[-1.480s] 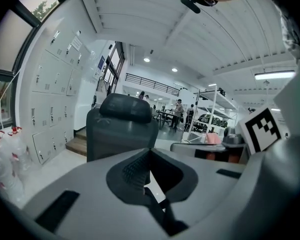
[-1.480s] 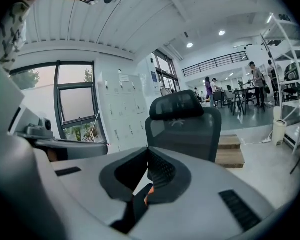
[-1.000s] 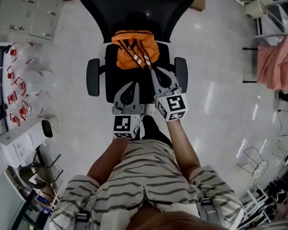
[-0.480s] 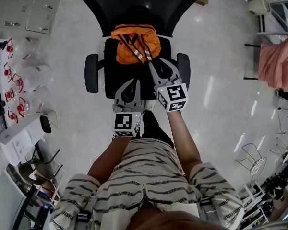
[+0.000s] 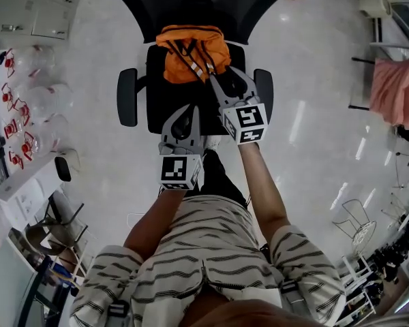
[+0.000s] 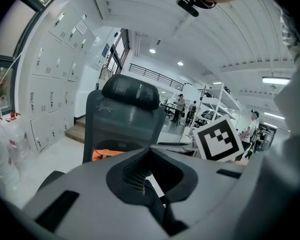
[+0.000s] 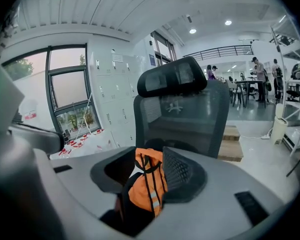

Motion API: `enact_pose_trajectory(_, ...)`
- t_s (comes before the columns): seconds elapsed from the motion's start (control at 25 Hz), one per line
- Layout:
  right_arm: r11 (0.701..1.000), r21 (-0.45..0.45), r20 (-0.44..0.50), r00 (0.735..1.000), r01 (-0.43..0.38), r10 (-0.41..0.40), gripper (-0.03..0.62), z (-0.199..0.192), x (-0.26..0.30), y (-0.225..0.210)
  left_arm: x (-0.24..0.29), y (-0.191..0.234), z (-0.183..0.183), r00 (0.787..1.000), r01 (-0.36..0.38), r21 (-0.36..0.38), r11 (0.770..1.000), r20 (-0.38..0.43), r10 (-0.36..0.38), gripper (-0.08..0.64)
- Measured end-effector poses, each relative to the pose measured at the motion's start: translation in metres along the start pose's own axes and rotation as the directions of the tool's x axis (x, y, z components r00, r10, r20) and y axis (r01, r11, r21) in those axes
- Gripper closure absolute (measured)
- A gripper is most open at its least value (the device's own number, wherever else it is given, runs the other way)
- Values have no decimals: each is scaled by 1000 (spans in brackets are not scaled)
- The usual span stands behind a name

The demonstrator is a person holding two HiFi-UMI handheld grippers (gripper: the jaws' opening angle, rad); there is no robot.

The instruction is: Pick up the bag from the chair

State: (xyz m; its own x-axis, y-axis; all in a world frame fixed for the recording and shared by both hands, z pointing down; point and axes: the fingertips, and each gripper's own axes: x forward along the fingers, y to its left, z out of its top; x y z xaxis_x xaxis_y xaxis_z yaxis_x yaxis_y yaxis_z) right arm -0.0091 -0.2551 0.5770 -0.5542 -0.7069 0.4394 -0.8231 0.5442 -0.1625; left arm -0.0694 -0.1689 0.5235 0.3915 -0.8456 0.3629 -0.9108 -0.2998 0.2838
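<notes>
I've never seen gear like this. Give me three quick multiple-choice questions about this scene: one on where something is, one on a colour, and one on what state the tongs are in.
1. Where does the bag lie?
A. On the floor.
B. On the seat of the chair, close to its backrest.
C. Hung on an armrest.

2. What colour is the bag mostly?
A. Orange.
B. Pink.
C. Blue.

3. How do the right tongs stand?
A. Shut, with nothing between them.
B. Holding the bag up in the air.
C. Open, with the bag showing between the jaws.

Answers:
1 B: the head view shows it on the black seat, just below the backrest.
2 A: the cloth is orange with dark straps in the head view and the right gripper view.
3 C: the right gripper view shows the jaws apart with the bag in the gap, lying on the seat.
</notes>
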Motion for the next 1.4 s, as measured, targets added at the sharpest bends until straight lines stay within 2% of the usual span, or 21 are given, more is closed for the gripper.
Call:
enact_pose_trajectory(0.4,1000,-3,-40,999,26,-26,396,-20,27,-23,11,6,-13,1000,-16,-23,1000,-17,16,537)
enact_pose_trajectory(1.04,998,-22,-80,995,53,-55,383,-46,71,-60,29,13,-11,999,-37,-44,998,-1,37,537)
enact_pose_trajectory(1.4,996,-85,-92,995,39,-47,377,-56,90,-67,38,2,-9,999,-33,-31,999,8,33,537)
